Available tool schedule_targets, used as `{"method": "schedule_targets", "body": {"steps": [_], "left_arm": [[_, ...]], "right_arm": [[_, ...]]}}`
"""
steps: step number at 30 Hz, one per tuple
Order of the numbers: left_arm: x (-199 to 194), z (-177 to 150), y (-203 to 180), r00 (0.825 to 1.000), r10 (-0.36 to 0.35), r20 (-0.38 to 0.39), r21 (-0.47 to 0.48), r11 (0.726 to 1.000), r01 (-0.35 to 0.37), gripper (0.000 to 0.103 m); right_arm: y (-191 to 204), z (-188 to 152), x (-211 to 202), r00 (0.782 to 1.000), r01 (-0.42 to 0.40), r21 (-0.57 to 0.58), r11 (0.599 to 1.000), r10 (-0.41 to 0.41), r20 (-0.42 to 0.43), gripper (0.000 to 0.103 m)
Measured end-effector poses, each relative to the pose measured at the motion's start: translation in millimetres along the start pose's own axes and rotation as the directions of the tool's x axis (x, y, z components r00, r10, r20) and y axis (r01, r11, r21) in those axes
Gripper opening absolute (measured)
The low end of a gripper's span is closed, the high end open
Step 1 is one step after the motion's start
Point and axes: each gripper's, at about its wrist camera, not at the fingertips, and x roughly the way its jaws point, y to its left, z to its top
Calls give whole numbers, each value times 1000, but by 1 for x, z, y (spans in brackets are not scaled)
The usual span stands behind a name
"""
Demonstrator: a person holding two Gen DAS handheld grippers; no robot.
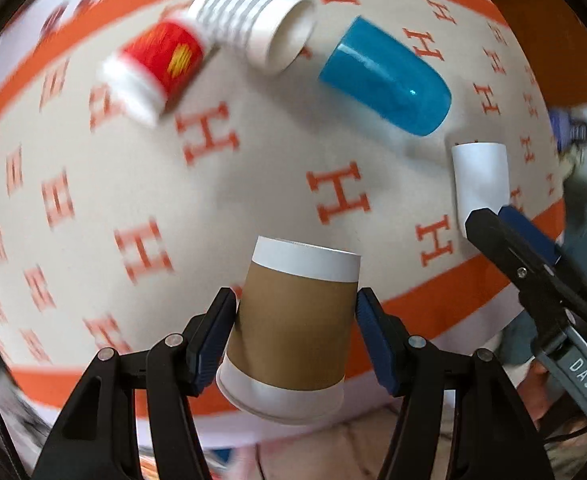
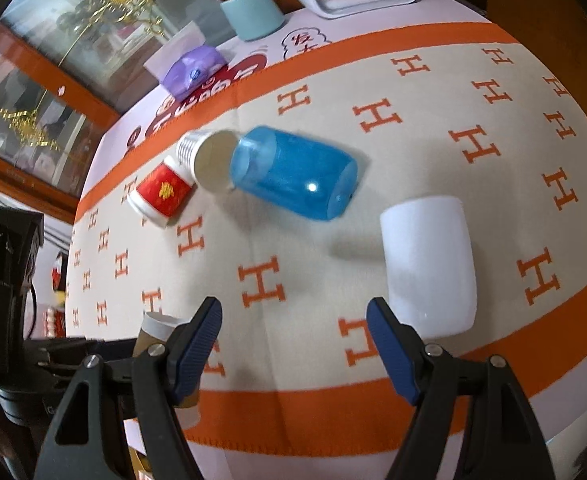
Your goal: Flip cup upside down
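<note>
Between the left gripper (image 1: 296, 312) pads, the brown paper cup (image 1: 293, 328) is clamped mid-air, rim toward the camera. Right gripper (image 2: 293, 320) hangs open, empty. Beyond lie a white cup (image 2: 429, 264) and a blue cup (image 2: 293, 172). Judgement: flip under way; setting rim-down comes next.

Left gripper (image 1: 295, 312) clamped on a load, right gripper (image 2: 293, 320) spread wide.

We see a matt paper cup with kraft sleeve (image 1: 293, 320), a glossy translucent blue plastic cup (image 2: 293, 174), ribbed blue rubbery pads (image 2: 197, 344), and a woven cloth (image 2: 373, 400) over the bench.
</note>
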Motion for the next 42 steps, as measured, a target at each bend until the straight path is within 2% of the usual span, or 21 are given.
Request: {"method": "schedule_targets", "body": {"steps": [4, 9, 14, 19, 23, 29, 36, 39, 42], "left_arm": [[15, -32, 13, 997, -68, 32, -157, 985, 72, 60], [39, -59, 28, 989, -130, 70, -330, 933, 146, 60], [52, -67, 33, 981, -158, 112, -416, 889, 191, 61], [58, -71, 31, 979, -150, 138, -446, 873, 196, 62], [58, -75, 30, 979, -140, 148, -467, 863, 194, 74], [42, -78, 25, 975, -110, 192, -440, 879, 186, 79], [-1, -95, 20, 965, -27, 260, -366, 922, 124, 84], [-21, -108, 15, 947, 33, 320, -298, 952, 67, 84], [-38, -122, 17, 930, 35, 365, -250, 966, 62, 84]], "right_arm": [[-5, -13, 2, 999, 6, -28, 1000, -7, -39, 75], [-10, -25, 8, 996, 7, -59, 998, -12, -92, 75], [-13, -32, 11, 993, 11, -84, 996, -21, -113, 75], [-16, -34, 12, 991, 9, -102, 995, -22, -129, 75], [-17, -35, 10, 991, 3, -113, 994, -19, -134, 75], [-14, -36, 3, 990, -14, -130, 991, -4, -140, 75], [-4, -40, -13, 989, -78, -135, 988, 59, -139, 75], [1, -43, -18, 987, -96, -129, 987, 78, -139, 75], [9, -48, -20, 986, -102, -125, 987, 84, -144, 75]]}}
